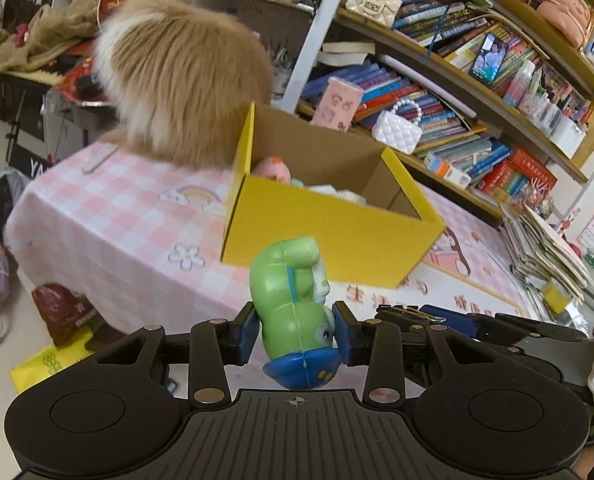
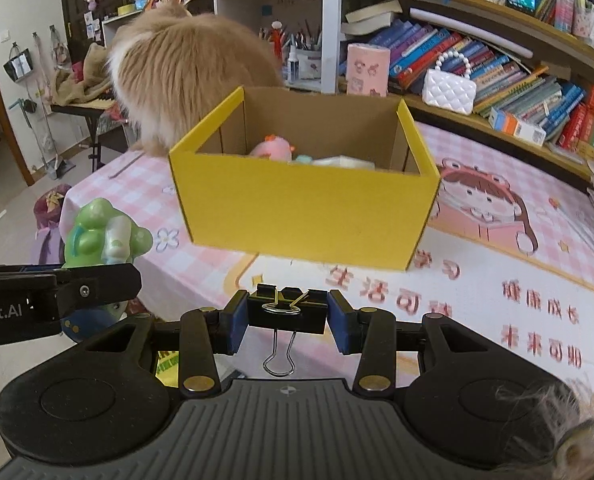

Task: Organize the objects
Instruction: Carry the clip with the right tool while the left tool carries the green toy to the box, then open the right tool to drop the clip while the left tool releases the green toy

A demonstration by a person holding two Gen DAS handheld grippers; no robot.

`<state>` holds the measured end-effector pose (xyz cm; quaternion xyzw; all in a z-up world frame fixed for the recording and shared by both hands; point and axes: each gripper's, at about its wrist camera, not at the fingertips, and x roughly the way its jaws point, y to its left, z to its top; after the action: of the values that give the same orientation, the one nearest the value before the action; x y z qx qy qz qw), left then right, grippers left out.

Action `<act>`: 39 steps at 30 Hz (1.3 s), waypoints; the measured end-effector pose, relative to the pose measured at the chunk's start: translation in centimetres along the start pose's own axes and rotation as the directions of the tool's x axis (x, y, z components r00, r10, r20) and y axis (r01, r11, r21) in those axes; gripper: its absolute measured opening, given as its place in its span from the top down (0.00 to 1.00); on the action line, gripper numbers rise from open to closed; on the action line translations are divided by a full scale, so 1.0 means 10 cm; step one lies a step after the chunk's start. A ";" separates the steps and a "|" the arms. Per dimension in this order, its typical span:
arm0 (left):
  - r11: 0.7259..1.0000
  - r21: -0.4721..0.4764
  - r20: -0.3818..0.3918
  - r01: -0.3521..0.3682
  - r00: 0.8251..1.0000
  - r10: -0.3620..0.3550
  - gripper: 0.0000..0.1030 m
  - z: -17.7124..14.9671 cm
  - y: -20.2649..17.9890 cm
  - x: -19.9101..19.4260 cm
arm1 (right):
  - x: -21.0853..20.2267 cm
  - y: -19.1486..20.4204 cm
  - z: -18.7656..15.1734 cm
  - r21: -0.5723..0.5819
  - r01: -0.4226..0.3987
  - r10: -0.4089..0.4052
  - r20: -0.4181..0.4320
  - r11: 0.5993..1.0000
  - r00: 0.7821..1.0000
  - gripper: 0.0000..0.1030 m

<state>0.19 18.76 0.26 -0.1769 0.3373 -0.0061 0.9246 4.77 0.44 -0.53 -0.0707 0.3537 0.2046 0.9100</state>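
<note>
Left gripper (image 1: 297,334) clamped on green toy (image 1: 293,300), blue pads pressing both sides, toy tilted, its blue base toward camera; held above pink cloth (image 1: 109,208), just short of yellow box (image 1: 329,228); right gripper (image 2: 288,318) closed on black clip (image 2: 287,312), wire handles hanging down; also above cloth, box just ahead; box open-topped, pink toy (image 2: 271,148) and pale items inside; fluffy tan animal (image 2: 185,80) behind box; bookshelves (image 2: 497,60) at right.
</note>
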 end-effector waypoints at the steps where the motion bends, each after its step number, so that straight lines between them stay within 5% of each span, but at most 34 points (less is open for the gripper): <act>1: 1.000 0.004 0.008 -0.001 1.000 0.001 0.64 0.04 -0.01 0.02 | 0.02 -0.02 0.04 -0.004 0.000 0.000 0.012 1.000 1.000 0.61; 17: 0.999 0.025 0.102 -0.029 0.994 0.027 0.64 0.76 -0.31 0.66 | 0.50 -0.49 0.81 -0.042 0.038 -0.031 0.146 0.998 0.989 0.61; 29: 0.986 0.086 0.042 -0.143 0.989 0.139 0.64 1.07 -0.45 1.40 | 1.35 -0.68 1.18 -0.107 0.003 0.004 0.070 0.994 0.998 0.61; 39: 0.958 0.146 -0.004 -0.248 0.968 0.251 0.64 1.18 -0.37 1.78 | 1.80 -0.61 1.43 -0.179 -0.060 0.057 -0.023 0.982 0.998 0.61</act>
<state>21.70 16.80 -1.21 -0.0657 0.3659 0.0841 0.9245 28.13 4.62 -2.21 -0.1436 0.3438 0.2616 0.8904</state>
